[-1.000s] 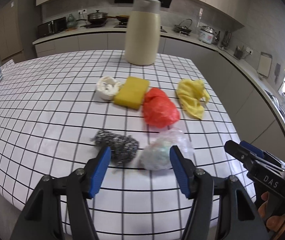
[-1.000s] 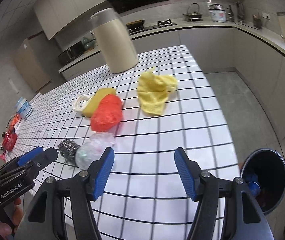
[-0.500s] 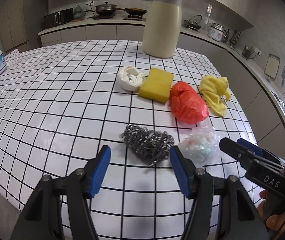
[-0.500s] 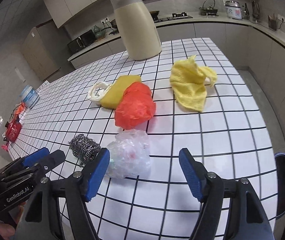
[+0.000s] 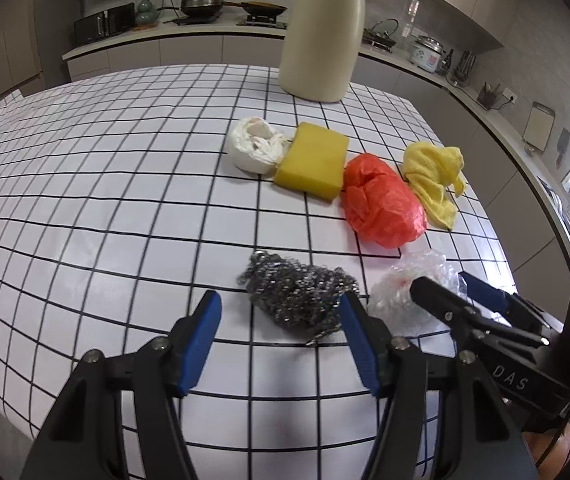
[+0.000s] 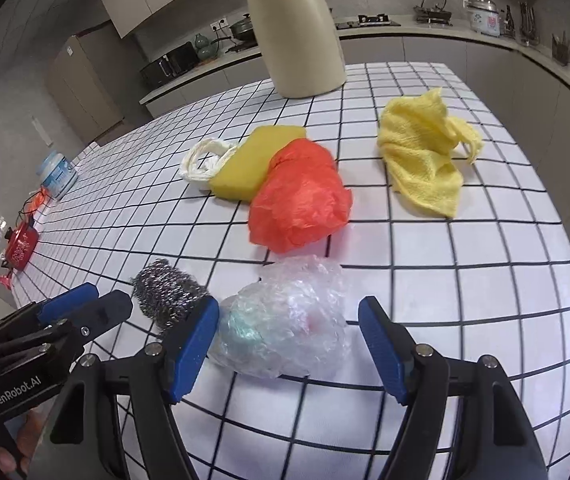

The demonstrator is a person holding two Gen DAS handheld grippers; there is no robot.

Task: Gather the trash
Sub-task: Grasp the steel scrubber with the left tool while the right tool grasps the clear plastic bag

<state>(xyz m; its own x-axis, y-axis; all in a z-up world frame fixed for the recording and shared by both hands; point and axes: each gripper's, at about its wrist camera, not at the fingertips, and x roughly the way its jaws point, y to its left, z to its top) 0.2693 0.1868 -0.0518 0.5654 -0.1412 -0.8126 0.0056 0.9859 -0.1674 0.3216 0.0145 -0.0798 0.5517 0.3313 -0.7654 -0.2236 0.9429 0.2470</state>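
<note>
Clear crinkled plastic (image 6: 285,320) is now framed between the right tool (image 6: 289,340)'s just-widened, untouching blue pads while steel wool (image 5: 297,296) lies ahead of the spread left tool (image 5: 281,336), both pickups being lined up.

**Both grippers low, jaws apart**

Your left gripper (image 5: 279,322) points steeply down with its blue pads spread and gripping nothing. Your right gripper (image 6: 289,330) sits just to its right, tilted down the same way; its jaws have just been opening and stand wide, pads clear on both sides, pressing nothing.
</note>
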